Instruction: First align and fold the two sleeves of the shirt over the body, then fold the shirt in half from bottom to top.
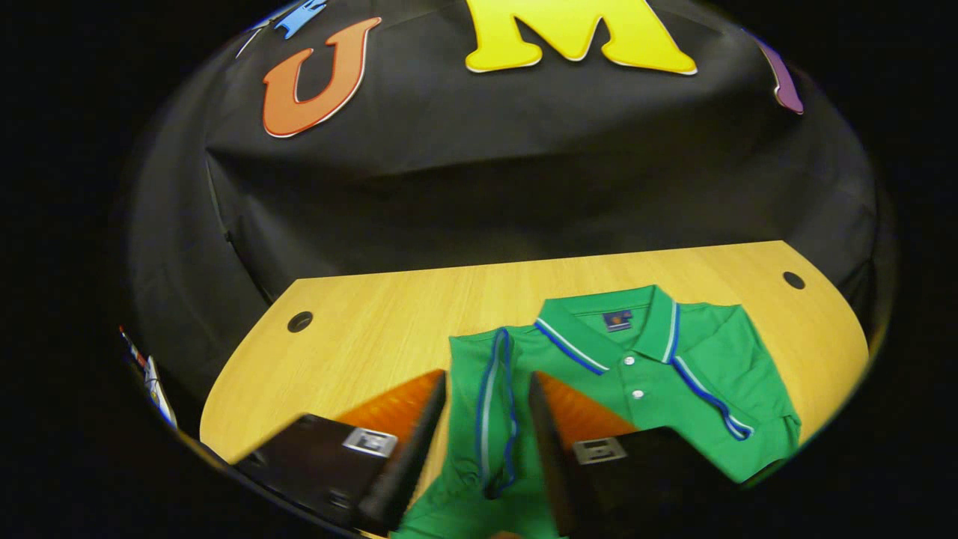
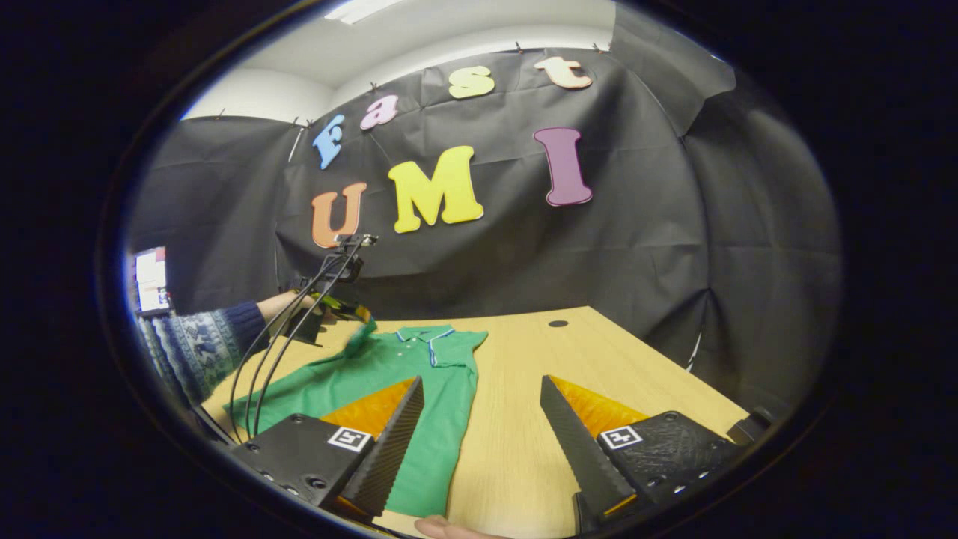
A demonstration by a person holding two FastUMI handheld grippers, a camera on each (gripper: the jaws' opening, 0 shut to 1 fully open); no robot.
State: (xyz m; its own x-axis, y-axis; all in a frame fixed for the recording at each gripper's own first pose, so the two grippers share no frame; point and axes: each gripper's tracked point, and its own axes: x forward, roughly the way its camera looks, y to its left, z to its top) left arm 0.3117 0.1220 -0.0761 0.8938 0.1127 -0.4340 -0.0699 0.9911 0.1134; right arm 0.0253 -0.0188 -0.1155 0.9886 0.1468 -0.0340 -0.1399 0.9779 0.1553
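Left gripper (image 1: 486, 442) jaws open, straddling striped sleeve (image 1: 495, 404) of green polo shirt (image 1: 711, 367); right gripper (image 2: 479, 442) open, shirt to its left.

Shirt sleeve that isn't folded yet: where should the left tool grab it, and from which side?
Pinch the sleeve at its striped cuff, probably coming in from the shirt's outer side. The cuff is the free end, lying off the body, and the left tool straddles it there.
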